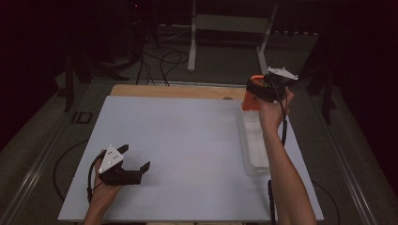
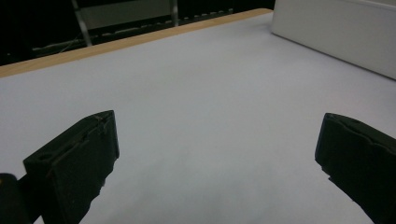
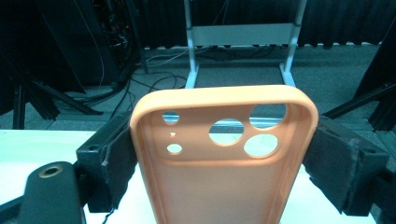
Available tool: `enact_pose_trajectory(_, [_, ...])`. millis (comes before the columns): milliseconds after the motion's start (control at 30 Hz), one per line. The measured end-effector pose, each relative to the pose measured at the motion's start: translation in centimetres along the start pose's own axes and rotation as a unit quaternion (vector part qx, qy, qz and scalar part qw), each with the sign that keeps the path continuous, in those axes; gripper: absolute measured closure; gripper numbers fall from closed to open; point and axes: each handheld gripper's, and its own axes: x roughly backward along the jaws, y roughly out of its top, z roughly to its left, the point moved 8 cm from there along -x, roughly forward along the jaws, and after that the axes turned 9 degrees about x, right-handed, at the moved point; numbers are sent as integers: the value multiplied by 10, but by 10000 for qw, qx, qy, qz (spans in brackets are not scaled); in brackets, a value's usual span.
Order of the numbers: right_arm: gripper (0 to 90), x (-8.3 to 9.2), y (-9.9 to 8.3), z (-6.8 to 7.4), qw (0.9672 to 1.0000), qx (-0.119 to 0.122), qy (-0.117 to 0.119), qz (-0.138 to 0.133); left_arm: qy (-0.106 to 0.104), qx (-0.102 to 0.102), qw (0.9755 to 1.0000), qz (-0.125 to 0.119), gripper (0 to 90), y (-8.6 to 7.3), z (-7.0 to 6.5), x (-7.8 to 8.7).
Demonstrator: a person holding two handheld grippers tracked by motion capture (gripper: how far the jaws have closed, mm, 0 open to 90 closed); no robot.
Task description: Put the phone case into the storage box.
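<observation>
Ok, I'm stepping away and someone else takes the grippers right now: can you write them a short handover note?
Right gripper: shut on the orange silicone phone case, gripped by its two long edges, camera cutouts at the far end, held up over the far end of the clear plastic bin on the table's right side.
Left gripper: open, empty, low over the white table top near its front left.
Done: case is picked up.
Left: probably to set it down, whether on the table or in the bin is unclear; the left gripper is free to help.
</observation>
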Motion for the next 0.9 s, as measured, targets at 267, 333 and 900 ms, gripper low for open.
enact_pose_trajectory(267, [162, -4, -2, 0, 10000, -34, -31, 7, 6, -2, 10000, -5, 4, 0, 1, 1])
enact_pose_trajectory(333, [162, -4, -2, 0, 10000, -36, -36, 11, 10, 2, 10000, -4, 4, 0, 1, 1])
enact_pose_trajectory(900, [162, -10, -12, -4, 9998, -48, -133, 101, 10, 6, 10000, -18, 4, 0, 1, 2])
